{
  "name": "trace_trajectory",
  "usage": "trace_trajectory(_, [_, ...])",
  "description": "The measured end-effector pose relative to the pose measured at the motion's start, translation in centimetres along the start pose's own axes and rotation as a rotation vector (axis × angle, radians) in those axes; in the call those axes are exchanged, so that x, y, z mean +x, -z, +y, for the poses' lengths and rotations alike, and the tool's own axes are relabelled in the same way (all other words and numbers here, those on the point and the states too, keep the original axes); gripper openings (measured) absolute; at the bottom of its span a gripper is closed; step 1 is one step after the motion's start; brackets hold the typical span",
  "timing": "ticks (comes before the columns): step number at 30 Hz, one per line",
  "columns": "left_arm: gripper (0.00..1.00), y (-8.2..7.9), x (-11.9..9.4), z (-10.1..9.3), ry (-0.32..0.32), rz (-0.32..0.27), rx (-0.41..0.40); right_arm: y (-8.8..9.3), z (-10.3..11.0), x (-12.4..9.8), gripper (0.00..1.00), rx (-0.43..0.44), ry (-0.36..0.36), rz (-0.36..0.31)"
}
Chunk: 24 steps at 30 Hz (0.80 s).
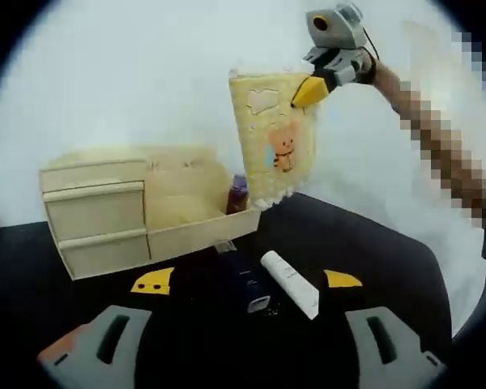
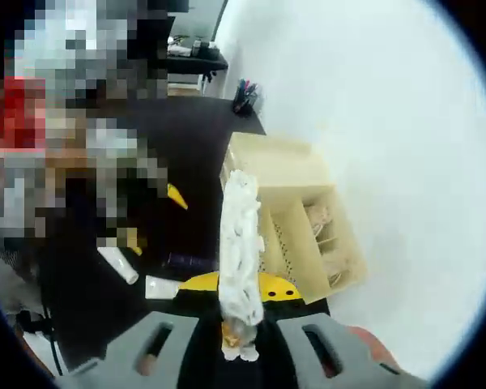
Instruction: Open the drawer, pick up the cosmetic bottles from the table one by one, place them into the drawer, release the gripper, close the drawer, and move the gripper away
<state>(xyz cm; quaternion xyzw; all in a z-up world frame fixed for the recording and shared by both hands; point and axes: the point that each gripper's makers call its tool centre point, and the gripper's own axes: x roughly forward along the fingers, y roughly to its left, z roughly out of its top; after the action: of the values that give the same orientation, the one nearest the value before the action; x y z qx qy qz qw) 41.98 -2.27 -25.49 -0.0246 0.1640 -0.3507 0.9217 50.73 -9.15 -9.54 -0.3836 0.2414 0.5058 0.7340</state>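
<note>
A pale wooden organizer [image 1: 97, 219] with two shut drawers and an open side bay stands on the black table [image 1: 364, 243]. My right gripper [image 1: 312, 89] is shut on a yellow bear-print cloth cover [image 1: 275, 138] and holds it up above the bay, where a purple bottle [image 1: 237, 194] stands. A white tube [image 1: 290, 284] and a dark blue bottle [image 1: 247, 293] lie between the wide-apart jaws of my open left gripper [image 1: 247, 280]. In the right gripper view the cloth [image 2: 239, 235] runs edge-on out of the right gripper [image 2: 241, 300], beside the organizer [image 2: 300, 219].
A white wall [image 1: 146, 81] rises behind the organizer. In the right gripper view, two white bottles [image 2: 117, 263] [image 2: 162, 288] lie on the table near the left gripper's yellow fingertips [image 2: 176, 197]. A pen holder [image 2: 245, 96] stands at the far end.
</note>
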Motion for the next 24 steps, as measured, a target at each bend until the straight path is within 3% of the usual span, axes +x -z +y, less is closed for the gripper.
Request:
trace_trajectory(4, [0.68,0.9,0.3,1.9,-0.078,0.041,0.045,-1.2,-2.3,1.6,0.11,-0.002,0.051,-0.056])
trace_trajectory(8, [0.66,1.7,0.4,2.1,-0.068,0.065,0.072,-2.0,-4.7,3.0,0.1,-0.014,0.12,-0.078])
trace_trajectory(11, [0.67,2.2,0.3,2.4,-0.063,0.073,0.049,-2.4,-5.7,4.2,0.1,0.0,0.127,-0.085])
trace_trajectory(16, [0.67,2.8,0.3,4.0,-0.119,0.072,0.058,-2.8,-7.6,6.6,0.1,-0.01,0.125,-0.089])
trace_trajectory(24, [0.65,5.2,1.0,5.1,-0.111,0.096,0.013,-1.6,-9.6,10.7,0.1,-0.04,0.12,-0.08])
